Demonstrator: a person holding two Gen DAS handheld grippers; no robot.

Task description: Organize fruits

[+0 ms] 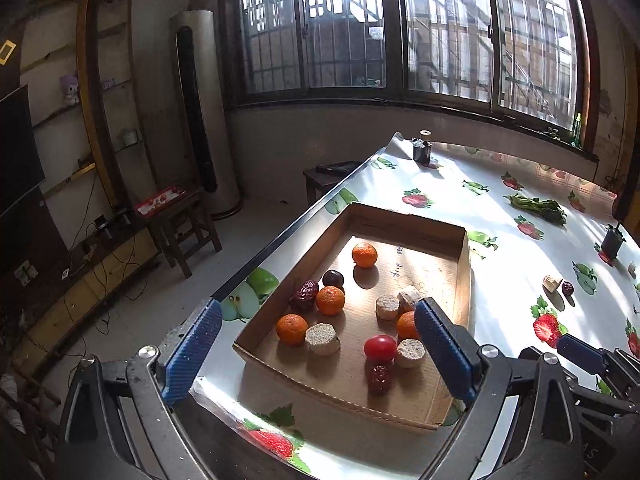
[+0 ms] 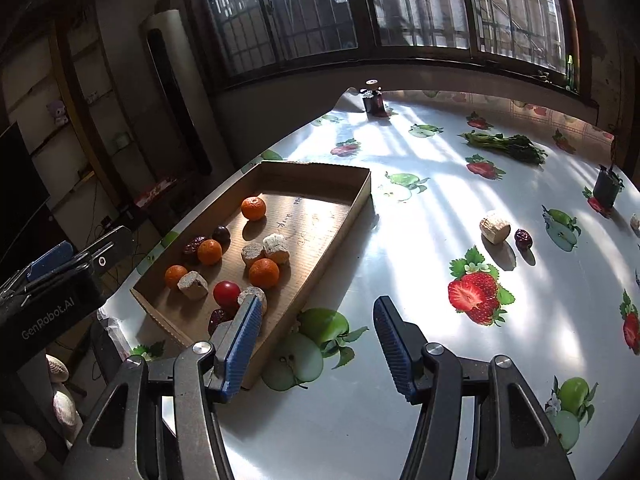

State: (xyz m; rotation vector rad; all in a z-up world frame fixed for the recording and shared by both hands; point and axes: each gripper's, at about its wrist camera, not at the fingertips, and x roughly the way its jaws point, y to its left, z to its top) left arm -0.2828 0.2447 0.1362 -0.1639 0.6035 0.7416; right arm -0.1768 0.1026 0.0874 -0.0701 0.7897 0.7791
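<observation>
A shallow cardboard tray (image 2: 352,208) on the fruit-print worktop (image 2: 420,240) holds four small oranges (image 2: 253,208), a glossy red tomato (image 2: 226,293), wrinkled dark red dates (image 1: 304,295), a dark plum (image 1: 333,279) and pale cut cylinder pieces (image 1: 322,338). One more pale piece (image 2: 495,227) and a date (image 2: 523,239) lie just beside each other on the bare worktop, well apart from the tray. The left gripper (image 1: 318,350) and right gripper (image 2: 318,344) both have their jaws spread wide, grasping nothing.

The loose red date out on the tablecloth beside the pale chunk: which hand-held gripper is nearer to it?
Right. The right hand-held gripper hangs open over the tablecloth beside the cardboard tray, with the red date ahead to its right. The left hand-held gripper sits open over the tray, farther away.
</observation>
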